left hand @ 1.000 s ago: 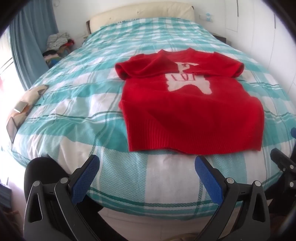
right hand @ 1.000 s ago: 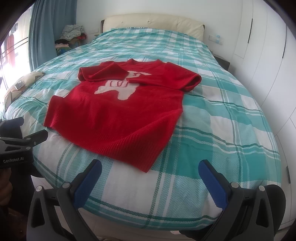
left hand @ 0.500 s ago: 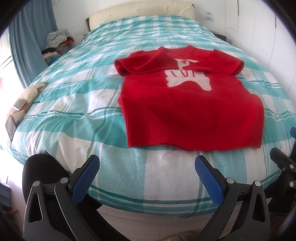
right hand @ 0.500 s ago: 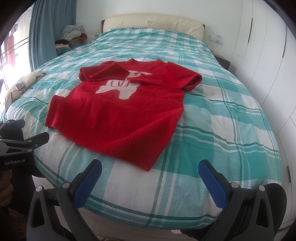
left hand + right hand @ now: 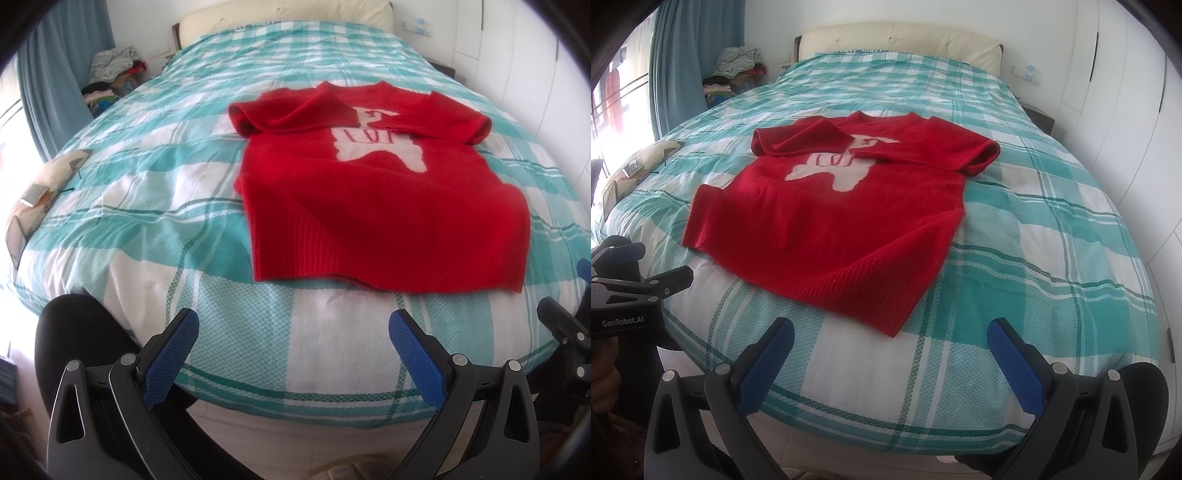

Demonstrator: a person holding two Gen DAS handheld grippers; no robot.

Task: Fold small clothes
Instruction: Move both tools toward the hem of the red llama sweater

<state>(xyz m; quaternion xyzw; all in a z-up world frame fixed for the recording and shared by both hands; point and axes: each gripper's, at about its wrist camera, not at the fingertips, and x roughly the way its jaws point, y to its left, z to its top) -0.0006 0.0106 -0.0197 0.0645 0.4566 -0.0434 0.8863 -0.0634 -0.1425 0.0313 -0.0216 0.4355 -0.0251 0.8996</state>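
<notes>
Change: across the last second both cameras have drifted only a little; in the left wrist view the red sweater [image 5: 384, 199] sits slightly nearer and lower in frame than it did, so the grippers seem to be easing toward the bed rather than working the cloth.
Sweater: lies flat on the teal plaid bed [image 5: 155, 206], ahead of both grippers, its hem nearest them, both short sleeves already turned in over the chest and partly covering the white llama motif [image 5: 380, 144].
Left gripper [image 5: 293, 345]: jaws spread wide, nothing between them, short of the hem and not touching the cloth.
Right gripper [image 5: 890, 350]: also gaping and empty, with the sweater's near right hem corner [image 5: 894, 328] just ahead between its fingers, apart from them.
Meaning for the task: no grasp has happened yet (the cloth looks unmoved), so I judge the sleeve folds done and the bottom-up fold next.
Next move: probably each gripper pinches a hem corner and carries it toward the collar.
Risk: the thick knit may slip or bunch if only one layer is caught.
</notes>
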